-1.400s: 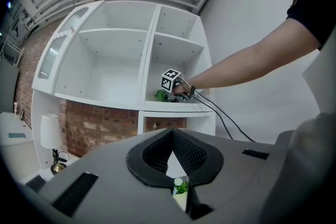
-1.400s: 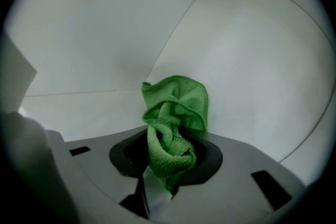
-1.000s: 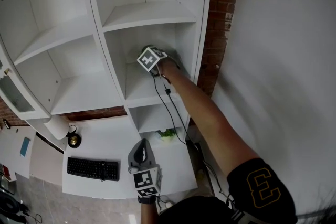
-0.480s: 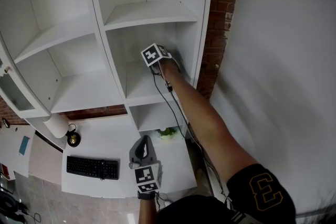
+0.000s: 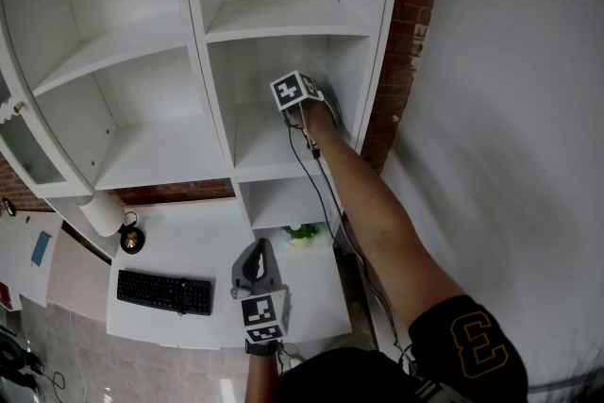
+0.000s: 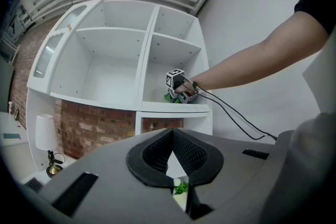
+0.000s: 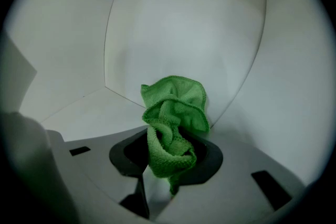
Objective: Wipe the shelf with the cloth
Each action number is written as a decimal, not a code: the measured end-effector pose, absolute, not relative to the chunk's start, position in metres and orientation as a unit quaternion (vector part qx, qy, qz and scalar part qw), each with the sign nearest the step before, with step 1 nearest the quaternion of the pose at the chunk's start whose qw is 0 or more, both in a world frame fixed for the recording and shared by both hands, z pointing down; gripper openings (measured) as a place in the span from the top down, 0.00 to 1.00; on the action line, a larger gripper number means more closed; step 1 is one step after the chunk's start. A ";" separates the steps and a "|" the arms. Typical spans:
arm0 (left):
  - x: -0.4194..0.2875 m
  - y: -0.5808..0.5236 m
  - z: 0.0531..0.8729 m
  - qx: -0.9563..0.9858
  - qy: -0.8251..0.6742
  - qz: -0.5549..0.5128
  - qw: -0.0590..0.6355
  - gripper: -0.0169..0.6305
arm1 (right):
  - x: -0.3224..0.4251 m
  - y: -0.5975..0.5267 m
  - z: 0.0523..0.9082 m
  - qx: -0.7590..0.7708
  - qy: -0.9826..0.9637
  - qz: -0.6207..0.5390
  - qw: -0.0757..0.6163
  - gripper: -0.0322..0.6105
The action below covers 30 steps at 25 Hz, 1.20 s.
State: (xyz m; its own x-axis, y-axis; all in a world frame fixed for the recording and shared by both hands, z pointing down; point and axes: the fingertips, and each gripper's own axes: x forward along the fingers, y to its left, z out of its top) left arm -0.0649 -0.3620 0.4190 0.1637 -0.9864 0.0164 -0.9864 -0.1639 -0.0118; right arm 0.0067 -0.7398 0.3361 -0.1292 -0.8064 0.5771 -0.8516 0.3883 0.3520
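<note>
The right gripper [image 5: 307,101] reaches into a compartment at frame centre, its jaws pinching the bunched cloth [image 7: 173,118], which points toward the back corner. The shelf [image 7: 84,113] lies lower left of it. The left gripper [image 6: 178,186] hangs low, jaws together and empty.

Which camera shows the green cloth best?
The right gripper view. The cloth sits big and bunched in the middle, pinched in the jaws of the right gripper. The left gripper view shows only a tiny green bit far off on the shelf. In the head view, the gripper and hand hide it.
</note>
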 end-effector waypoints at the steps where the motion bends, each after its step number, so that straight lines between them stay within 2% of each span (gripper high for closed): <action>1: -0.066 -0.361 0.419 0.762 -0.647 0.011 0.001 0.95 | 0.006 -0.740 0.336 0.552 -0.750 0.030 0.363 0.78; 7: -0.068 -0.346 0.414 0.764 -0.645 0.018 -0.009 0.95 | 0.001 -0.735 0.330 0.553 -0.755 0.006 0.352 0.78; 17: -0.084 -0.334 0.412 0.752 -0.659 0.011 -0.006 0.95 | -0.096 -0.665 0.287 0.467 -0.830 -0.030 0.304 0.78; 25: -0.086 -0.325 0.413 0.750 -0.662 0.005 -0.006 0.95 | -0.133 -0.640 0.320 0.396 -0.868 0.049 0.297 0.78; 30: -0.091 -0.323 0.423 0.746 -0.666 0.006 0.005 0.95 | -0.134 -0.635 0.339 0.376 -0.871 0.041 0.313 0.78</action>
